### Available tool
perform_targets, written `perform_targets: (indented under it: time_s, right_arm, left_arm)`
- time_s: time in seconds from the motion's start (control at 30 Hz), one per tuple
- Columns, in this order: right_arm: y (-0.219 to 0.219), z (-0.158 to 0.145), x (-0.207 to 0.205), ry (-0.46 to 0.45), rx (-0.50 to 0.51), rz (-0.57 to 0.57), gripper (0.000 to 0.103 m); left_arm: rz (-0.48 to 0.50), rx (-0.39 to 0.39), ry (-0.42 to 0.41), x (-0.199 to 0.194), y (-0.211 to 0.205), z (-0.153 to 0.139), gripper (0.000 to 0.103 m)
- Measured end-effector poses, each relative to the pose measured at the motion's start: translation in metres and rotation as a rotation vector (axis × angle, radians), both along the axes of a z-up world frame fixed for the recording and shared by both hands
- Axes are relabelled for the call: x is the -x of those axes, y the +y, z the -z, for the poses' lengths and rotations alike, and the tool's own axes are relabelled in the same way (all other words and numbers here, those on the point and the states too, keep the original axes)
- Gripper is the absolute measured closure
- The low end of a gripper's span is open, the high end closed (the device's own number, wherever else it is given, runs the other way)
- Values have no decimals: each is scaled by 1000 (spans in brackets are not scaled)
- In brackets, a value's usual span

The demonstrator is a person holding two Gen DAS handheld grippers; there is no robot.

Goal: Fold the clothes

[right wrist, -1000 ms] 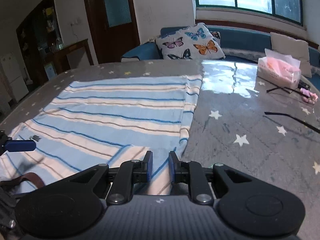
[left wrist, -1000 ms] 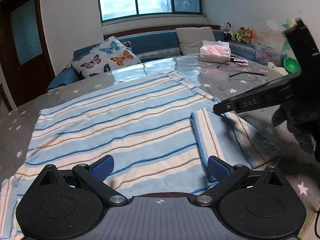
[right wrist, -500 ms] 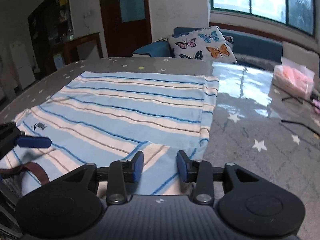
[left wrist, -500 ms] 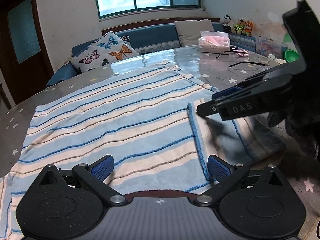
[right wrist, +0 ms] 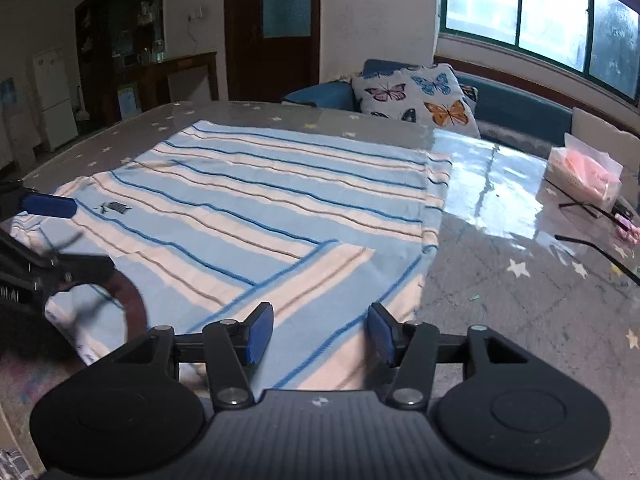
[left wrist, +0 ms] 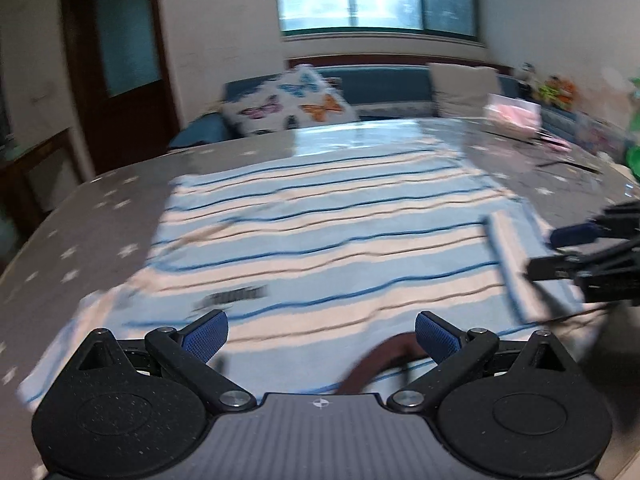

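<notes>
A light-blue and white striped shirt (right wrist: 256, 208) lies flat on the star-patterned table (right wrist: 520, 320). One sleeve (right wrist: 320, 280) is folded in over the body. My right gripper (right wrist: 320, 334) hovers over that sleeve, its jaws opening, and the pads do not press the cloth. My left gripper (left wrist: 320, 336) stands wide open above the shirt (left wrist: 320, 232) near its brown collar (left wrist: 384, 360), with nothing between the pads. Each gripper shows in the other's view: the right gripper (left wrist: 554, 254) at the right edge, the left gripper (right wrist: 68, 236) at the left edge beside the collar (right wrist: 132, 300).
A pink tissue pack (right wrist: 584, 176) and thin black rods (right wrist: 592, 248) lie on the table's far right. A butterfly cushion (right wrist: 420, 96) sits on the blue sofa behind. Bare tabletop (left wrist: 80, 240) stretches left of the shirt.
The right gripper's jaws have spread apart and let go of the folded sleeve. The left gripper has swung leftward over the shirt toward the collar, staying open.
</notes>
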State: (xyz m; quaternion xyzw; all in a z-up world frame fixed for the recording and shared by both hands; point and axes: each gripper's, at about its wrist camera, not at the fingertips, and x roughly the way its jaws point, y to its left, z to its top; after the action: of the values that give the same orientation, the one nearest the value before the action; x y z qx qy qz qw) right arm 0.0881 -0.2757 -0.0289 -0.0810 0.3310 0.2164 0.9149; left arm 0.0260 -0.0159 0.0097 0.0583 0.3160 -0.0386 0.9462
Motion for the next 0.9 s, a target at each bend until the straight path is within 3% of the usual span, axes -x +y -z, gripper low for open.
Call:
perform_targets:
  time_s: [0.03, 0.37, 0.57, 0.7, 0.9]
  right_arm:
    - [1, 0, 1, 7, -9, -8, 43]
    - [28, -11, 10, -20, 30, -85, 39]
    - [70, -16, 11, -1, 31, -220, 38]
    - [106, -19, 14, -2, 46, -326, 37]
    - [163, -21, 17, -11, 57, -462, 37]
  left_arm:
    - [-28, -2, 0, 3, 10, 0, 1]
    - [-307, -13, -11, 37, 104, -1, 3]
    - [-424, 49, 1, 44, 150, 0, 17]
    - [-462, 114, 8, 43, 172, 1, 22]
    - [-458, 118, 21, 39, 185, 8, 34]
